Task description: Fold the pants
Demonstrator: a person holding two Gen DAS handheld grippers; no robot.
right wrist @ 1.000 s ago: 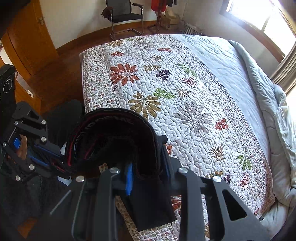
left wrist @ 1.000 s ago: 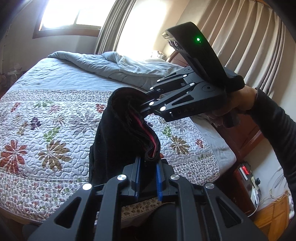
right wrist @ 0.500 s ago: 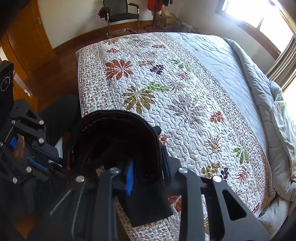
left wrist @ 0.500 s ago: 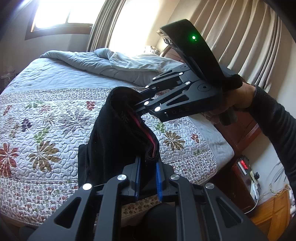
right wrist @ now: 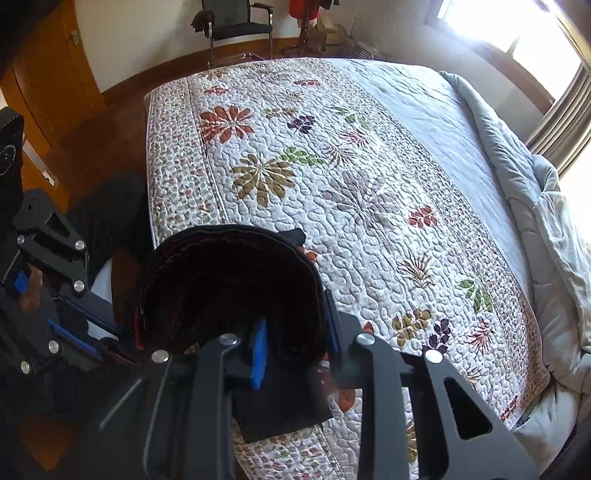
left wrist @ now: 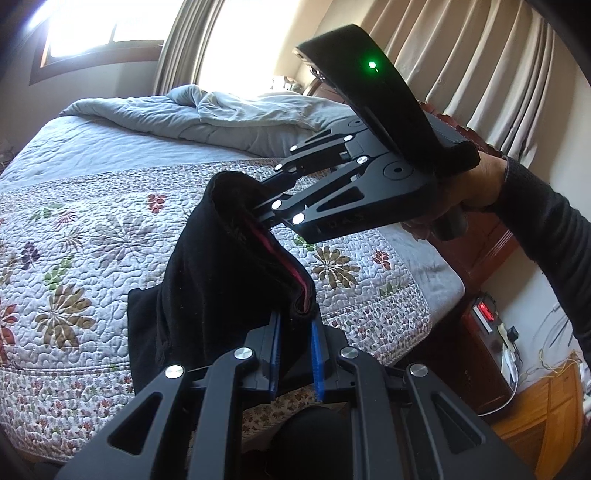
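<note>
Black pants (left wrist: 207,280) with a red inner trim hang folded in the air over the near edge of the flowered quilt (left wrist: 74,236). My left gripper (left wrist: 295,332) is shut on one end of the folded waistband. My right gripper (left wrist: 255,206), held by a hand in a dark sleeve, is shut on the other end. In the right wrist view the pants (right wrist: 229,284) arch between the right gripper (right wrist: 295,343) and the left gripper (right wrist: 107,339) at the lower left. The lower hem drapes down and touches the quilt (right wrist: 332,177).
A rumpled grey duvet (left wrist: 207,114) lies at the head of the bed. Curtains (left wrist: 480,62) and a dark nightstand (left wrist: 480,332) stand to the right. A chair (right wrist: 236,26) and wooden floor (right wrist: 122,110) lie beyond the bed's foot.
Both grippers have moved together over the bed and sunk a little, carrying the pants with them. The hem now hangs lower onto the quilt. Both grips are unchanged.
</note>
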